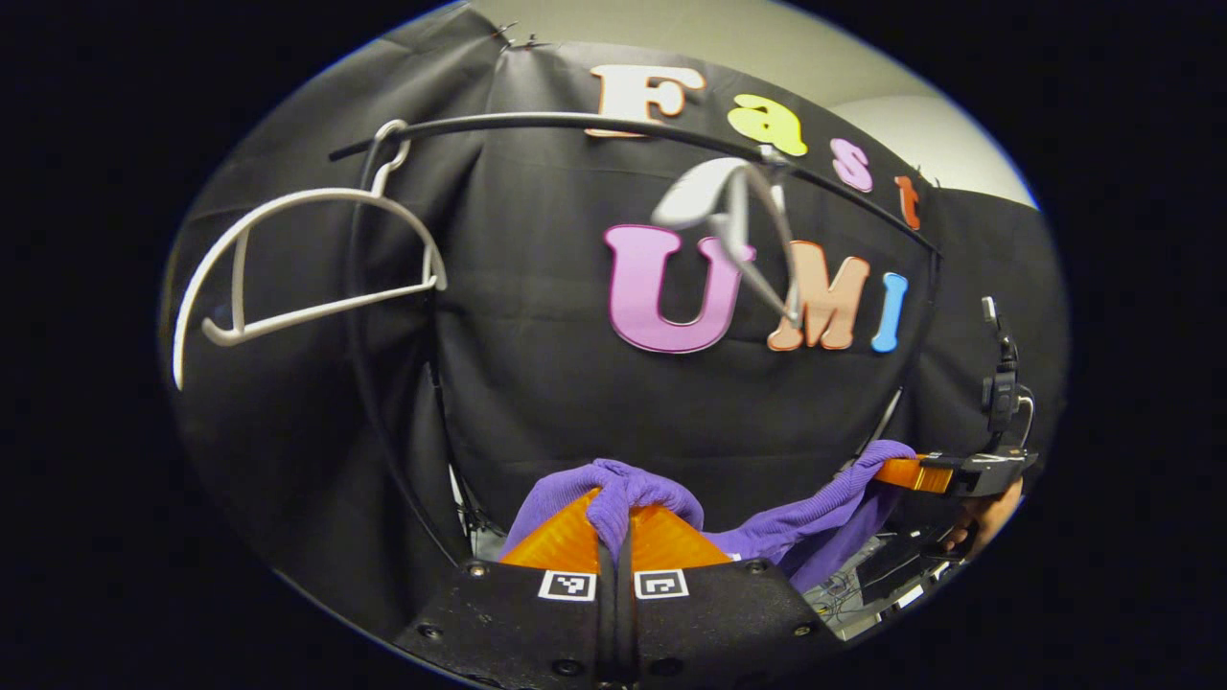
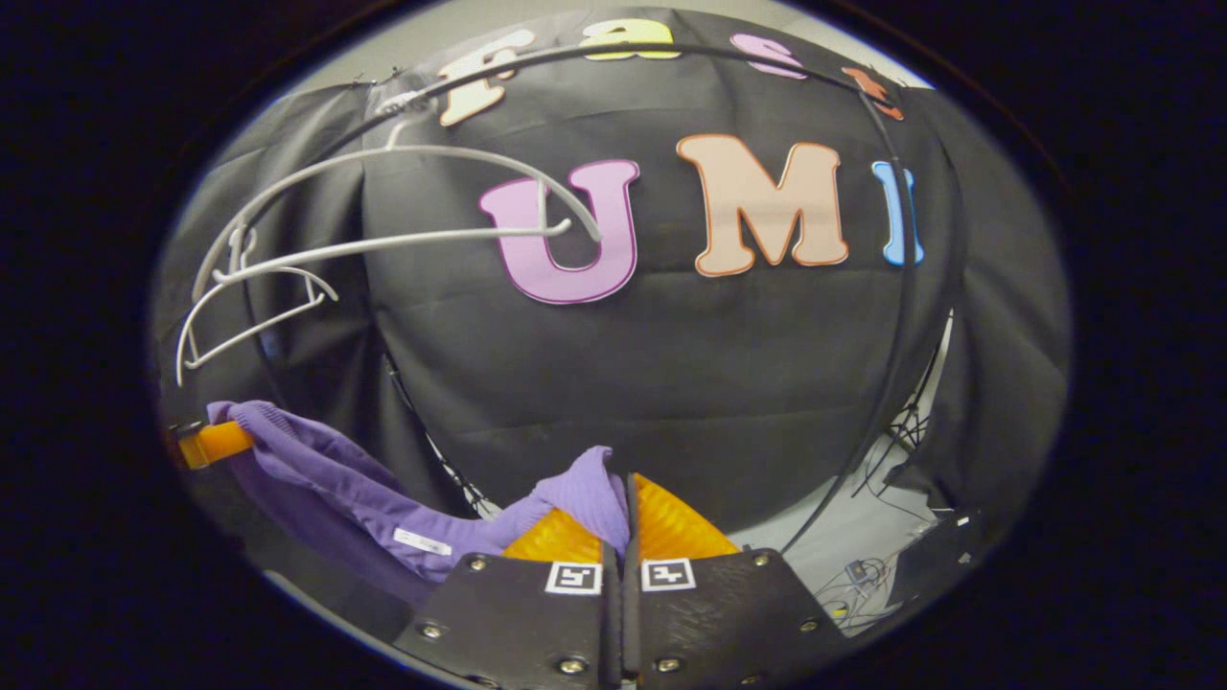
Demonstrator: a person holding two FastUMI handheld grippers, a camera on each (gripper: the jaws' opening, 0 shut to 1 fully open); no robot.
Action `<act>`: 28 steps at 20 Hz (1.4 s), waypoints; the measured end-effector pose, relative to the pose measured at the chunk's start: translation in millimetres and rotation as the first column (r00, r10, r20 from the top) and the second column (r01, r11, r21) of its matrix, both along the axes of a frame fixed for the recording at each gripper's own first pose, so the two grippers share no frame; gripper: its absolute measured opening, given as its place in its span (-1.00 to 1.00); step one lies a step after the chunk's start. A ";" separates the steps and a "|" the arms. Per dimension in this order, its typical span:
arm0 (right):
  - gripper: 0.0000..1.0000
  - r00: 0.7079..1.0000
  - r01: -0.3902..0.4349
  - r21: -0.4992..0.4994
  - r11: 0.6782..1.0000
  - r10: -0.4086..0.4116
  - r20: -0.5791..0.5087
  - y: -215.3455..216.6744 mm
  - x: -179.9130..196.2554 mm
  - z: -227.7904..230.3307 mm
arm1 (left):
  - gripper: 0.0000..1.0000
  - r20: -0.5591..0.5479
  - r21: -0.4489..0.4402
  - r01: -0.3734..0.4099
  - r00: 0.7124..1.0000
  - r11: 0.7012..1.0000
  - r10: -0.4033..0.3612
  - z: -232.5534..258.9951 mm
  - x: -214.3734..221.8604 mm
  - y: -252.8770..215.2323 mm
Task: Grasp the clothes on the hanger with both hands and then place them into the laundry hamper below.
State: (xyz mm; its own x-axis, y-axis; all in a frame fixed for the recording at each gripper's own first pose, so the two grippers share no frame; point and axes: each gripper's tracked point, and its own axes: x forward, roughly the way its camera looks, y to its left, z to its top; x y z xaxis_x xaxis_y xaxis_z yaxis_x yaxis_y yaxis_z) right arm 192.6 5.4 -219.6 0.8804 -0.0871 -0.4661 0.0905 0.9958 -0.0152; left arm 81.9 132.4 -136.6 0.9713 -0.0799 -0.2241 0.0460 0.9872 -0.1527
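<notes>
In the left gripper view, the left claw [image 1: 614,537] has its two ribbed orange fingers pinched together on a bunched fold of a purple knit garment [image 1: 623,494], the soft cloth puffing up over both fingertips. Up and to the left of that claw, a bare white plastic hanger [image 1: 307,268], curved with a straight crossbar, hangs by its hook from a thin dark rail [image 1: 537,120] that arcs overhead. Above and slightly right of the claw, a second white hanger [image 1: 733,216] shows blurred and turned edge-on beneath the same rail. From the claw the garment stretches rightward in a sagging ribbed band to the right claw [image 1: 911,472], whose orange fingers are closed on its far end; part of a hand [image 1: 992,513] shows beneath that tool.

In the right gripper view, the left claw [image 2: 213,443] appears far to the left with the garment [image 2: 316,479] draped from it, a small white label showing on the cloth. Above it, two white hangers [image 2: 383,240] overlap on the rail [image 2: 671,50]. At the bottom centre the right claw [image 2: 621,522] has its textured orange fingers pressed shut on a peak of the purple knit. Low to the right, thin cables [image 2: 863,575] lie on a pale floor [image 2: 834,537].
</notes>
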 end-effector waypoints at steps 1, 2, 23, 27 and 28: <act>-0.97 1.000 -0.001 0.002 1.000 0.001 0.013 -1.0 -17.2 10.0 | -0.99 0.011 0.003 0.026 1.000 1.000 -0.026 7.7 -6.6 -17.2; -0.97 1.000 -0.002 0.010 1.000 0.001 0.026 -2.3 -32.2 21.0 | -0.99 0.025 0.007 0.048 0.999 0.999 -0.048 17.3 -12.7 -32.2; -0.97 0.979 0.025 0.076 0.997 -0.039 0.198 7.0 -79.9 155.2 | -0.99 0.121 0.000 0.121 0.985 0.993 -0.120 111.1 -12.6 -149.4; -1.00 0.979 0.023 0.099 0.995 -0.043 0.198 13.3 -40.3 152.1 | -1.00 0.174 0.024 0.104 0.979 0.994 -0.107 116.7 12.7 -142.2; -1.00 0.981 0.019 0.099 0.995 -0.038 0.192 15.4 -31.0 147.5 | -0.99 0.182 0.034 0.100 0.978 0.994 -0.104 117.0 20.0 -140.6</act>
State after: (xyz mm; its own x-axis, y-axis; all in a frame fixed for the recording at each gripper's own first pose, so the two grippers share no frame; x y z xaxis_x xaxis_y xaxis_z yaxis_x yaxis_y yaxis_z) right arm 161.5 20.9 -72.1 0.9525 -0.0760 -0.2950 0.1103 0.9887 0.1014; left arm 101.9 -8.2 -19.6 0.9830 -0.1775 -0.0462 0.1717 0.9792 -0.1083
